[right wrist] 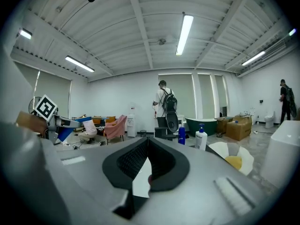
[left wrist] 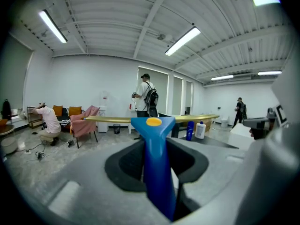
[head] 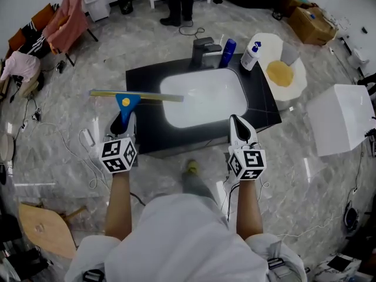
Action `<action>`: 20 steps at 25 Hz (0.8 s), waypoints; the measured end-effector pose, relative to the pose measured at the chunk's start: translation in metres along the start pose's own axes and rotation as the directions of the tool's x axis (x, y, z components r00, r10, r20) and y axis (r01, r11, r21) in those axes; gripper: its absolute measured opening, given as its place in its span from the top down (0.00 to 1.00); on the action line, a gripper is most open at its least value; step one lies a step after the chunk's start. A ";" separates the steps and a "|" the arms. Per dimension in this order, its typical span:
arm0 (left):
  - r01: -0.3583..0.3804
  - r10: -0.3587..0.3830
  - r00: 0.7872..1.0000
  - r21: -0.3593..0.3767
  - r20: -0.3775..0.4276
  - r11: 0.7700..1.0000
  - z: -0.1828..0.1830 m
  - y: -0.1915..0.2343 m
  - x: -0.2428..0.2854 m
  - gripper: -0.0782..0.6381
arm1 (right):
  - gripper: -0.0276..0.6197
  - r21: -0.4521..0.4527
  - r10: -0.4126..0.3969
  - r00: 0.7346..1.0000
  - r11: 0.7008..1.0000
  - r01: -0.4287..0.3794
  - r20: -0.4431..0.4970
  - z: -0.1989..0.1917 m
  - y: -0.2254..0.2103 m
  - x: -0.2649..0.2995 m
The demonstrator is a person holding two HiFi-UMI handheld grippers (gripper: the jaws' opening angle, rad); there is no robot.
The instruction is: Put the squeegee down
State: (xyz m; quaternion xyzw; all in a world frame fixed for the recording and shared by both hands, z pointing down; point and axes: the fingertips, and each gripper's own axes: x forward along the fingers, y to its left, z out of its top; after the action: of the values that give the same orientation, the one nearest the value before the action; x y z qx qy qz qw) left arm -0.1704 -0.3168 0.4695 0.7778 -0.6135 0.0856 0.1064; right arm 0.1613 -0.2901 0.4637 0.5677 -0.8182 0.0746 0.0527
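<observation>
White shirt (head: 176, 239) lowest in head view, both arms out toward the black counter (head: 144, 78) and its white basin (head: 202, 101).
Left gripper (head: 124, 120) is clenched on the blue plastic handle of the yellow-bladed squeegee (head: 127, 101). Blade lies level and crosswise over the counter's left front corner, apparently above the surface, so not yet set down. Gripping the handle end keeps the blade clear ahead. Right gripper (head: 236, 121) is pressed closed on nothing near the basin's front rim, probably idle. Dark faucet (head: 204, 49) stands at the back; the front left looks freest for landing.
</observation>
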 end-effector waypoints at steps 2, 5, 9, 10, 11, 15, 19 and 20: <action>-0.014 0.014 1.000 -0.001 -0.006 1.000 0.005 -0.003 0.022 0.71 | 0.95 0.004 0.015 1.000 1.000 -0.015 -0.005 0.002 -0.016 0.021; -0.044 0.044 0.999 -0.003 -0.010 0.999 0.019 -0.003 0.049 0.71 | 0.95 0.001 0.045 0.999 0.999 -0.045 -0.019 0.009 -0.035 0.052; -0.082 0.081 0.997 -0.012 -0.013 0.997 0.033 -0.004 0.086 0.71 | 0.95 0.003 0.088 0.996 0.996 -0.088 -0.032 0.016 -0.055 0.091; -0.090 0.090 0.996 -0.013 -0.014 0.996 0.035 -0.004 0.094 0.71 | 0.95 0.001 0.100 0.994 0.995 -0.100 -0.036 0.017 -0.058 0.100; -0.099 0.099 0.995 -0.013 -0.014 0.995 0.036 -0.003 0.102 0.71 | 0.95 -0.001 0.111 0.993 0.994 -0.111 -0.039 0.017 -0.061 0.109; -0.124 0.124 0.992 -0.029 -0.022 0.992 0.038 0.002 0.135 0.71 | 0.95 0.008 0.132 0.990 0.991 -0.132 -0.046 0.019 -0.075 0.143; -0.139 0.137 0.990 -0.034 -0.046 0.990 0.036 0.010 0.157 0.71 | 0.95 0.012 0.145 0.988 0.989 -0.144 -0.058 0.020 -0.081 0.168; -0.145 0.143 0.988 -0.038 -0.050 0.989 0.036 0.014 0.161 0.71 | 0.95 0.015 0.148 0.987 0.989 -0.147 -0.060 0.020 -0.080 0.172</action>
State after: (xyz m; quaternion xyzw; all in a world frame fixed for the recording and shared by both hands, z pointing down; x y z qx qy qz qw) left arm -0.1464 -0.4800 0.4784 0.7270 -0.6669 0.0988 0.1304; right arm 0.1760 -0.4802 0.4784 0.5033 -0.8555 0.0999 0.0692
